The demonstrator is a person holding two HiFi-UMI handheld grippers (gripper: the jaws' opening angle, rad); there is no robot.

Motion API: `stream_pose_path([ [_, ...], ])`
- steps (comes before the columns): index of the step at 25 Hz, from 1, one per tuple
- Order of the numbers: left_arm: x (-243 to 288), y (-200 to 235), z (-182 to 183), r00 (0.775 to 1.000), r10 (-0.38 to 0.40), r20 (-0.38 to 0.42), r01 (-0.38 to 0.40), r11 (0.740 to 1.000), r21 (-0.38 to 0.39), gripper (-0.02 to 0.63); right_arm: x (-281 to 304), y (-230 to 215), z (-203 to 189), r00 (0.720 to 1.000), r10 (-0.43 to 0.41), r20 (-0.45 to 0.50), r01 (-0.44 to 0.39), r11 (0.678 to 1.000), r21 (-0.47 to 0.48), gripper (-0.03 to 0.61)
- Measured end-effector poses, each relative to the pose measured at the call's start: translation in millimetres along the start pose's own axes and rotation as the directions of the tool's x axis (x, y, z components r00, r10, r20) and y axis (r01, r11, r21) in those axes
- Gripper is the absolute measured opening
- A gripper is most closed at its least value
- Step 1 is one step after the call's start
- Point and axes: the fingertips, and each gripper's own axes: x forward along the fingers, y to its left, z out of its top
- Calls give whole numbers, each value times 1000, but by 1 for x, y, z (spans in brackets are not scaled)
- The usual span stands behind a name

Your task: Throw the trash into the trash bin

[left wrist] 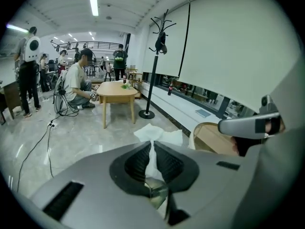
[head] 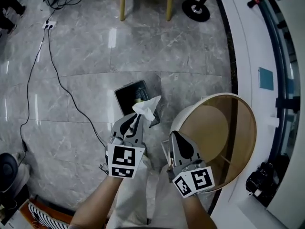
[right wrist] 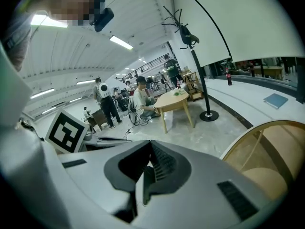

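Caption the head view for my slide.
Left gripper holds a crumpled white tissue near a black rectangular trash bin.

Two tongs (head: 137, 121) (head: 174, 137), one tissue (head: 148, 107), one trash bin (head: 127, 96), one round table (head: 249, 114)

a round table (head: 233, 128) with a pale wooden rim stands by a white ledge (head: 248, 56) where a blue book (head: 265, 78) lies. a black cable (head: 53, 68) runs over the grey floor (head: 86, 46) to a power strip (head: 49, 25). farther off are a wooden table (left wrist: 116, 90), a coat stand (left wrist: 153, 66) and a crouching person (left wrist: 76, 85).
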Motion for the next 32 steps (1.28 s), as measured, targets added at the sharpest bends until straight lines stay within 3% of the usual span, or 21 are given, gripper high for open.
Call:
stream_pose_path([
  [9, 11, 41, -63, 997, 68, -41, -72, 990, -119, 32, 17, 0, -43, 999, -25, -42, 26, 1000, 14, 17],
  [15, 31, 40, -103, 994, 77, -72, -84, 991, -102, 32, 24, -7, -78, 996, -39, -78, 41, 999, 31, 17],
  [23, 37, 51, -118, 991, 99, -87, -108, 987, -117, 35, 24, -4, -87, 994, -41, -103, 44, 998, 36, 17],
  [24, 37, 52, -118, 992, 95, -86, -105, 987, -124, 45, 23, -4, -85, 994, -43, -100, 47, 998, 37, 17],
  [26, 39, 54, -116, 992, 89, -88, -100, 986, -134, 155, 23, -4, -81, 995, -46, -93, 50, 998, 38, 17],
  [27, 40, 54, -116, 992, 88, -91, -100, 986, -137, 178, 23, -4, -79, 995, -47, -89, 51, 998, 38, 16],
  [32, 40, 51, -116, 991, 84, -100, -97, 987, -131, 192, 19, -5, -74, 996, -51, -76, 54, 998, 38, 17],
])
